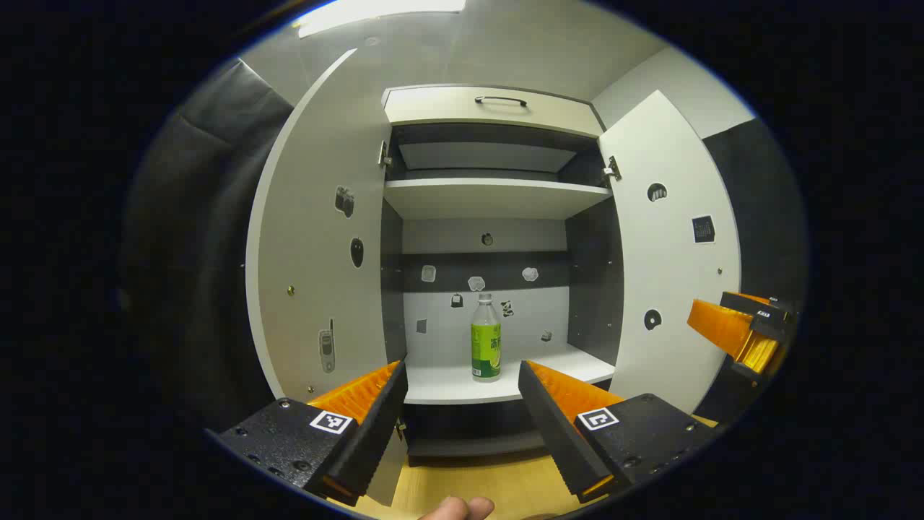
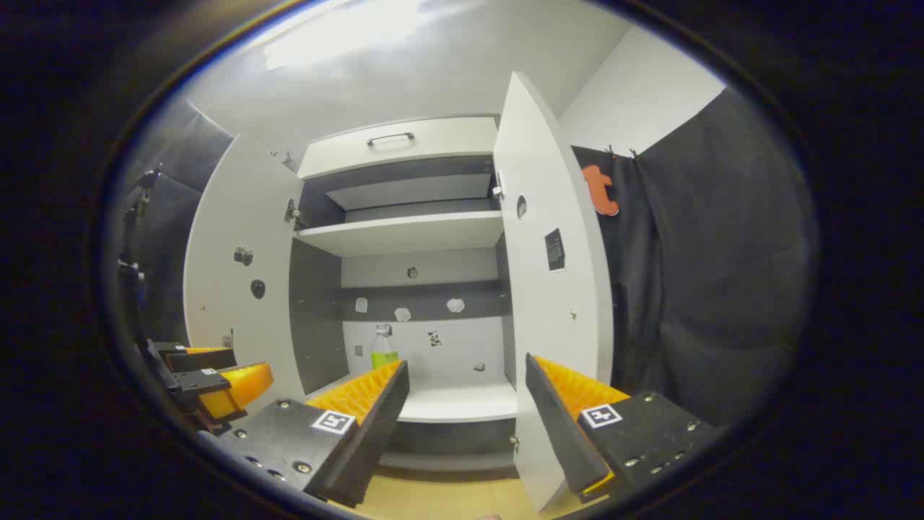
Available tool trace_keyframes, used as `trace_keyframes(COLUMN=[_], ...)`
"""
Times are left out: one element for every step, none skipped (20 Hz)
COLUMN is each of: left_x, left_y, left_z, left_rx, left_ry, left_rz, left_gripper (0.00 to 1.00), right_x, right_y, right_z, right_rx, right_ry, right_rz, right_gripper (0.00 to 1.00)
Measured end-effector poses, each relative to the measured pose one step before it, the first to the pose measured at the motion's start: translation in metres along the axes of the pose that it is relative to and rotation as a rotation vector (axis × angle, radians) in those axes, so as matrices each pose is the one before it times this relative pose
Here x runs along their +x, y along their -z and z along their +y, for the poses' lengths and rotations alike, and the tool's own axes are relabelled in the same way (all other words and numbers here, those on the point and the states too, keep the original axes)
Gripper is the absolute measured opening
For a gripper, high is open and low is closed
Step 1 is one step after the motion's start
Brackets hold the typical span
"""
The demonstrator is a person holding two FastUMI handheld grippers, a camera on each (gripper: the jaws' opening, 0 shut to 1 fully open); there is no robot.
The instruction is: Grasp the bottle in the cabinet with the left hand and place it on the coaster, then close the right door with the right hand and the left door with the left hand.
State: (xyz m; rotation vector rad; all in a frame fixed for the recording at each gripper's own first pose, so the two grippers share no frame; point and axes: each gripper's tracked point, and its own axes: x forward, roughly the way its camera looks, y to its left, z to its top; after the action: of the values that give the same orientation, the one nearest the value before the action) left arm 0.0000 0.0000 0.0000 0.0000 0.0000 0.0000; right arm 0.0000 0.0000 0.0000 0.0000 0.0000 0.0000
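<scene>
A clear bottle [image 1: 486, 339] with a green label and white cap stands upright on the cabinet's lower shelf [image 1: 462, 386], near the middle. My left gripper [image 1: 462, 368] is open in front of the shelf, short of the bottle, which shows between its fingers. Both doors are swung open: the left door [image 1: 317, 238] and the right door [image 1: 671, 253]. My right gripper [image 2: 467, 365] is open and holds nothing; the right door [image 2: 552, 289] stands edge-on just past its right finger. In the right gripper view the bottle [image 2: 382, 348] is half hidden behind the left finger.
An empty upper shelf [image 1: 498, 195] and a drawer with a dark handle [image 1: 500, 100] sit above. A wooden surface [image 1: 469, 487] lies under the cabinet. Far right hangs the right gripper [image 1: 743, 328]; the left gripper [image 2: 209, 375] is far left. A fingertip [image 1: 458, 508] pokes in below.
</scene>
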Motion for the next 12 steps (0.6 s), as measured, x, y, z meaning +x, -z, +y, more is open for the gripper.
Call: trace_keyframes(left_x=[0.00179,0.00210,0.00216,0.00099,0.00051,0.00098,0.00072,-0.00011,0.00088,-0.00035,-0.00010,0.00096], left_y=[-0.00180,-0.00092,0.00049,0.00173,-0.00002,-0.00118,-0.00079,0.00130,-0.00019,-0.00006,-0.00051,0.00085], left_z=[0.00059,0.00022,0.00074,0.00192,0.00215,0.00166,-0.00005,-0.00032,-0.00041,-0.00002,0.00003,-0.00153], left_rx=[-0.00994,-0.00725,0.00190,0.00587,0.00375,0.00049,0.00158,0.00175,0.00258,0.00275,0.00143,0.00159], left_ry=[0.00148,0.00273,-0.00065,-0.00051,-0.00661,-0.00418,-0.00018,0.00267,0.00241,-0.00142,-0.00066,0.00141], left_rz=[-0.00150,0.00001,0.00511,0.00562,0.00027,-0.00260,0.00257,0.00281,0.00263,-0.00256,-0.00222,0.00069], left_gripper=[1.00,0.98,0.98,0.97,0.97,0.98,0.97,0.97,0.98,0.98,0.98,0.98], right_x=[0.00154,0.00358,0.00183,0.00116,0.00063,0.00155,0.00032,0.00021,-0.00079,-0.00013,0.00004,0.00003], right_y=[0.00020,-0.00117,0.00124,0.00062,0.00116,0.00082,0.00172,0.00149,0.00066,0.00110,0.00178,0.00150], right_z=[0.00192,0.00222,0.00290,0.00190,0.00164,0.00142,0.00121,0.00002,-0.00030,0.00036,-0.00059,-0.00263], right_rx=[-0.00594,-0.00697,-0.00561,-0.00290,-0.00303,-0.00300,-0.00216,0.00195,0.00454,0.00414,-0.00021,-0.00566], right_ry=[-0.00472,-0.00523,-0.00800,-0.00281,-0.00534,-0.00451,-0.00426,0.00046,-0.00097,-0.00644,-0.00438,0.00534], right_rz=[0.00242,-0.00448,0.00289,0.00211,0.00023,0.00076,0.00436,0.00301,-0.00116,0.00147,0.00231,0.00355], right_gripper=[1.00,0.98,0.98,0.98,0.98,0.98,0.98,0.98,0.98,0.98,0.98,0.93])
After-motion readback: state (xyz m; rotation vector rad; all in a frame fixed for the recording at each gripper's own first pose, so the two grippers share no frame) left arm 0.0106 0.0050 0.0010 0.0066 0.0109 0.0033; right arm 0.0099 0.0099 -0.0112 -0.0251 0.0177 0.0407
